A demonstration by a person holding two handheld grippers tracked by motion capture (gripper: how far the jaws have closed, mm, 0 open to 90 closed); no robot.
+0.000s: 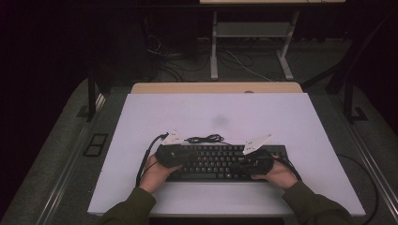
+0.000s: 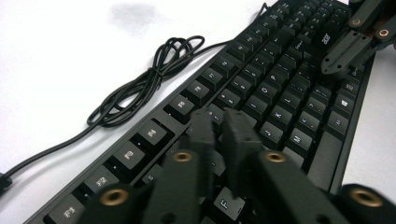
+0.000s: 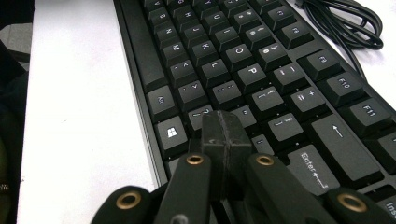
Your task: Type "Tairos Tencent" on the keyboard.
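A black keyboard lies near the front of the white tabletop, its keys facing up. My left gripper rests over the keyboard's left end. In the left gripper view its jaws stand shut with nothing between them, tips just above the keys. My right gripper sits over the right end. In the right gripper view its jaws are pressed together, empty, above the keys beside the Enter key. The right gripper also shows far off in the left gripper view.
The keyboard's black cable lies coiled on the table just behind the keyboard, also seen as loops and at a corner. A faint grey smudge marks the tabletop. Desk legs and floor cables stand beyond the table.
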